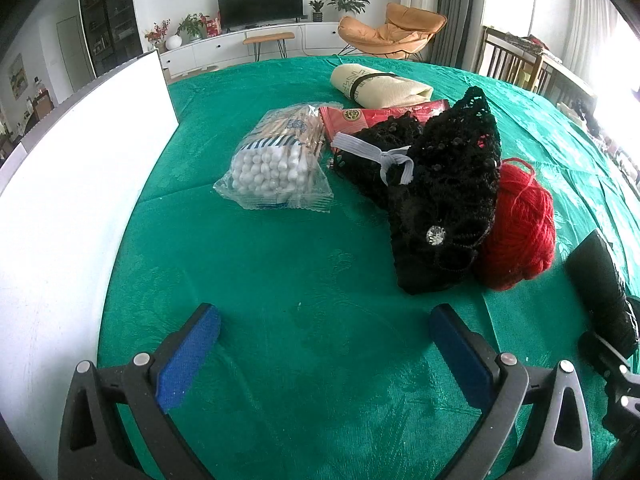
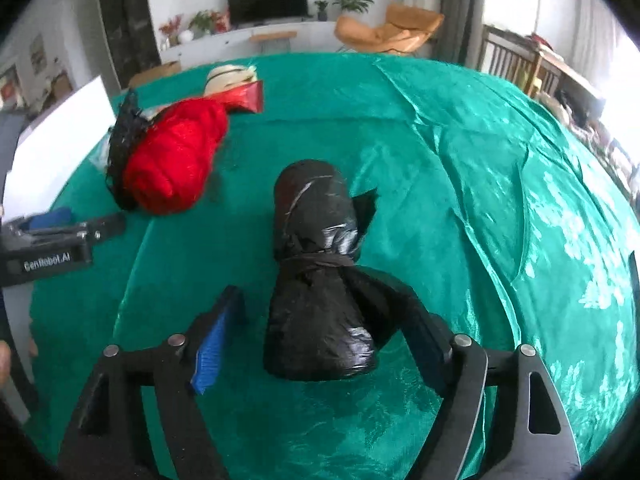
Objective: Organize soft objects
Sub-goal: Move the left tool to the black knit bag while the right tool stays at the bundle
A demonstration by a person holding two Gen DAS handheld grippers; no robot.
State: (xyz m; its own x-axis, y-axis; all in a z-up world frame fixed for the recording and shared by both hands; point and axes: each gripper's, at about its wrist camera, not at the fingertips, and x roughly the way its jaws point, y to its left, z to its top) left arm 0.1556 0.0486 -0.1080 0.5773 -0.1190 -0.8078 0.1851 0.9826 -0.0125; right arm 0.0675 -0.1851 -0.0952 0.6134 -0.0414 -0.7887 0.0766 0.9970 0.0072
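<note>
A tied roll of black plastic bags (image 2: 316, 272) is lying near on the green cloth; a red yarn ball (image 2: 176, 156) and black lace piece (image 1: 444, 184) are resting together far left.

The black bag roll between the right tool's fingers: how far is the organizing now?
Done: the black bag roll lies on the green cloth, apart from the pile. In hand: nothing; right tool open around it, left tool open, empty. Left: red yarn, black lace, cotton swabs.

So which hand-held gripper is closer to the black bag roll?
Right. The right hand-held gripper straddles the black bag roll, open; the left hand-held gripper sits off to its side.
</note>
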